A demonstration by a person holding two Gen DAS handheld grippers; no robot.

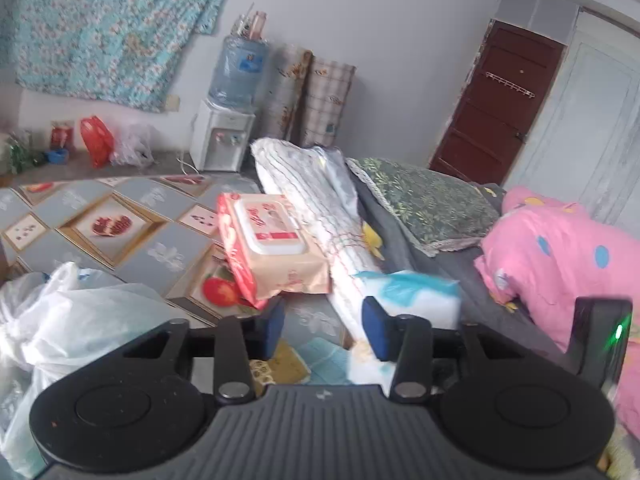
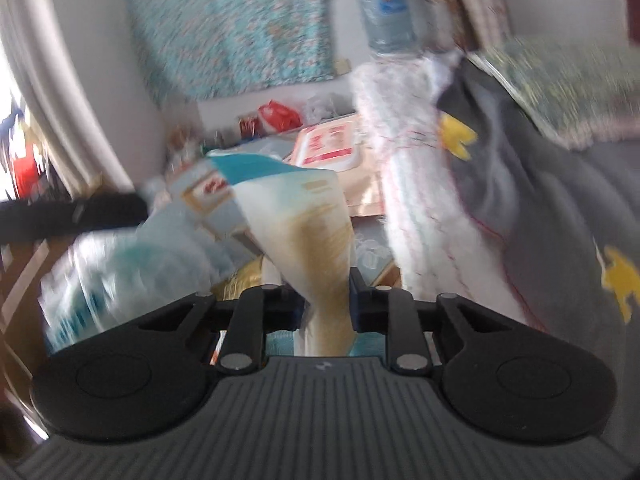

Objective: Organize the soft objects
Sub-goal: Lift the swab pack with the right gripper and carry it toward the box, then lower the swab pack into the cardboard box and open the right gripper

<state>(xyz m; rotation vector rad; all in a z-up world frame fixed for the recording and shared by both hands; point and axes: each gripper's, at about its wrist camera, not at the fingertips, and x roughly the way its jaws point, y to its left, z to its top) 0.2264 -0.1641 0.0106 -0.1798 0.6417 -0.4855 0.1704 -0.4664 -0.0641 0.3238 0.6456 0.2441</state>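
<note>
My right gripper (image 2: pixel 325 300) is shut on a soft white and teal tissue pack (image 2: pixel 292 216) and holds it above the patterned mat; this view is blurred by motion. The same pack (image 1: pixel 416 292) shows in the left wrist view just beyond my left gripper's right pad. My left gripper (image 1: pixel 323 328) is open and empty, low over the mat (image 1: pixel 132 216). A pink wet-wipes pack (image 1: pixel 272 240) lies ahead of it, leaning on a long white rolled bundle (image 1: pixel 320 208). The wipes pack (image 2: pixel 332 144) and the bundle (image 2: pixel 416 184) also show in the right wrist view.
A white plastic bag (image 1: pixel 52 320) lies at the left. A green patterned pillow (image 1: pixel 432 204), grey bedding (image 2: pixel 540 208) and a pink spotted quilt (image 1: pixel 560 256) lie at the right. A water dispenser (image 1: pixel 224 136) and rolled mats (image 1: pixel 308 96) stand at the back wall.
</note>
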